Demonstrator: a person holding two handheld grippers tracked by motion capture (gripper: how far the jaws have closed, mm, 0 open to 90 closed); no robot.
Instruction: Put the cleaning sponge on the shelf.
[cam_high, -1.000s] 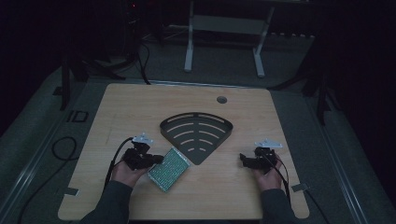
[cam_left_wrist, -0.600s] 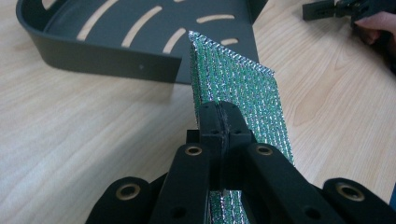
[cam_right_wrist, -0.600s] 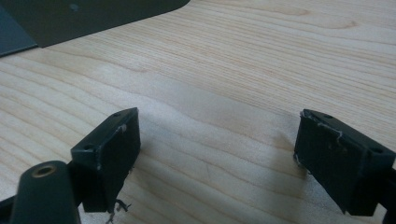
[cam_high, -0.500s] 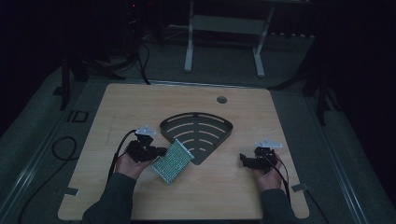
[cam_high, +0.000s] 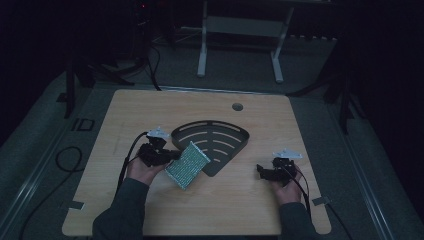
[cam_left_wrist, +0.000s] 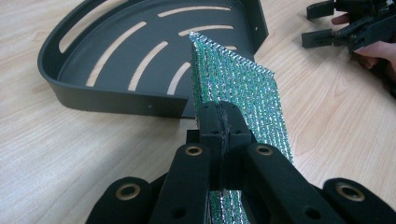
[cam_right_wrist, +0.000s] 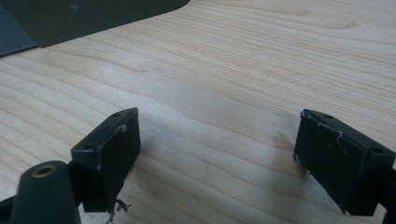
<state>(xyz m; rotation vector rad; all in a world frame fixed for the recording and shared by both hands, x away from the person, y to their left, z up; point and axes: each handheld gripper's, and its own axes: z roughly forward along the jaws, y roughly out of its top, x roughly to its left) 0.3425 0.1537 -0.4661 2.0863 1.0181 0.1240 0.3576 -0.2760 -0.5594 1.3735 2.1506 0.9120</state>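
Note:
A green and silver glittery scouring pad (cam_high: 188, 165) hangs lifted off the table, with my left gripper (cam_high: 170, 155) shut on its edge. In the left gripper view the pad (cam_left_wrist: 238, 88) stands on edge above the jaws of my left gripper (cam_left_wrist: 223, 122), just in front of the rim of the black slotted corner tray (cam_left_wrist: 140, 56). That tray (cam_high: 212, 140) lies at the table's middle. My right gripper (cam_high: 261, 171) rests low at the right, open, and in its own view my right gripper (cam_right_wrist: 217, 149) has bare wood between its pads.
The wooden table (cam_high: 200, 210) has a round cable hole (cam_high: 237, 107) near its far edge. A white stand (cam_high: 240, 30) and dark cables lie on the floor beyond. In the left gripper view the other hand and its gripper (cam_left_wrist: 348, 28) sit at the upper right.
My left gripper has lifted the pad off the table and carried it toward the tray, tilting it up on edge. The right gripper has stayed put.

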